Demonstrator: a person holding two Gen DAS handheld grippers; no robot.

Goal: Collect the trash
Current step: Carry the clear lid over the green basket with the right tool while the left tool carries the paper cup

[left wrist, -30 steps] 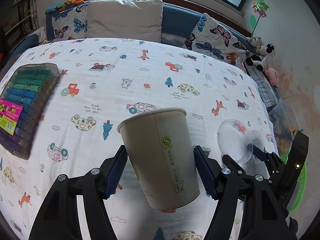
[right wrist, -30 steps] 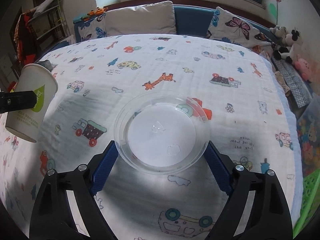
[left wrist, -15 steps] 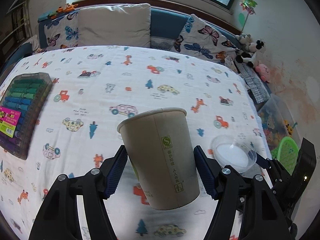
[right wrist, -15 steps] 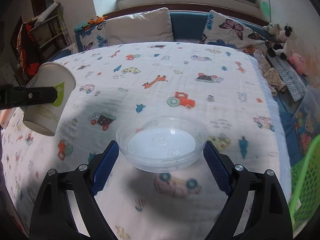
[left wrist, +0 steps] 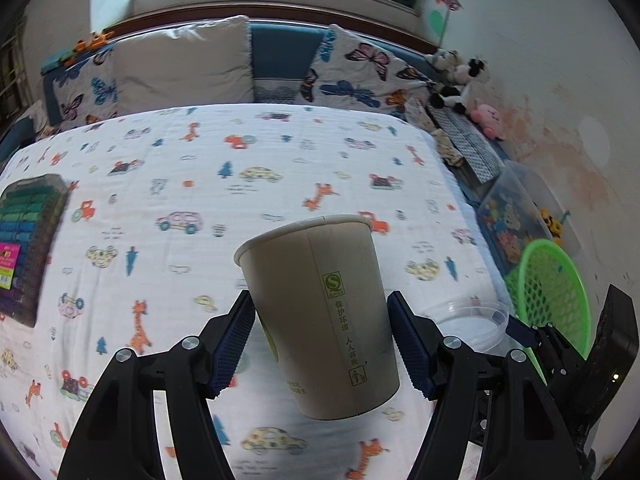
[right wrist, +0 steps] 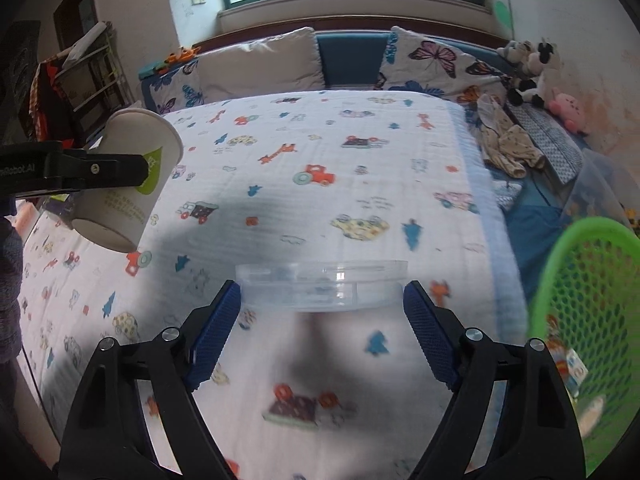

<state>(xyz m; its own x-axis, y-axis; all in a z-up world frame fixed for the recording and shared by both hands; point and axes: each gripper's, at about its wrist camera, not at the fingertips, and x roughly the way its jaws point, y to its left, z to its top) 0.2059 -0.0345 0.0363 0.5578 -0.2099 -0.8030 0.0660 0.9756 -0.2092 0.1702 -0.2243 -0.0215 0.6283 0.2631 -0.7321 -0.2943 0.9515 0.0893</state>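
A beige paper cup [left wrist: 316, 300] hangs tilted above the cartoon-print bedspread [left wrist: 240, 168], with my left gripper [left wrist: 320, 312] shut on its sides. The right wrist view shows the same cup [right wrist: 132, 200] at far left, clamped by a black finger [right wrist: 100, 168]. A clear plastic lid [right wrist: 320, 286], seen edge-on, sits between the blue pads of my right gripper [right wrist: 322, 304]. Those jaws are closing and the pads press its rim. The lid [left wrist: 468, 320] also shows low on the right in the left wrist view. A green mesh basket [right wrist: 580, 320] stands beside the bed, right of the lid.
A case of coloured markers [left wrist: 24, 240] lies on the bed's left side. Pillows [left wrist: 180, 60] line the far edge and plush toys [left wrist: 464, 76] sit at the back right. A clear box of toys [left wrist: 512, 216] stands past the bed's right edge, behind the basket [left wrist: 552, 292].
Both grippers moved right and rose with the cup and lid. The green basket came into view. The lid went from face-on to edge-on.
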